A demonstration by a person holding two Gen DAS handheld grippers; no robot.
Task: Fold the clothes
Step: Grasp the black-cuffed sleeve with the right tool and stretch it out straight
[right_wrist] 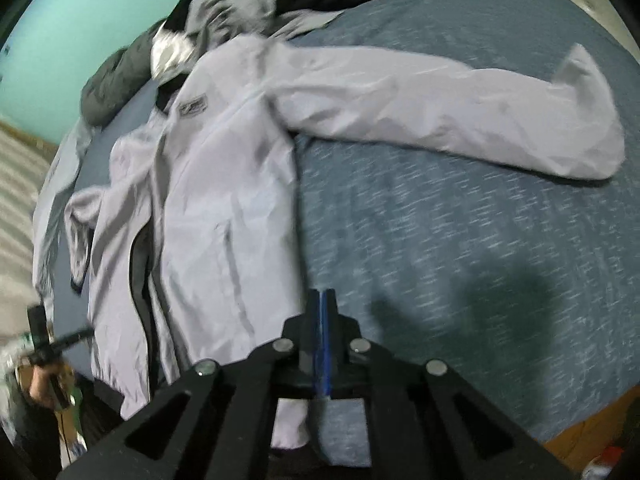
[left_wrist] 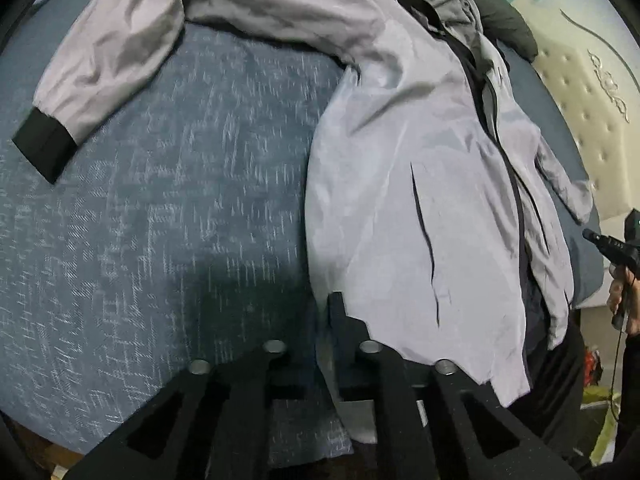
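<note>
Grey jacket (right_wrist: 224, 184) lies unzipped — one sleeve outstretched.

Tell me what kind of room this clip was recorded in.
Most likely a bedroom. A grey jacket is spread on a bed with a blue bedspread, a cream tufted headboard stands at its end, and more clothes are piled near a teal wall.
</note>
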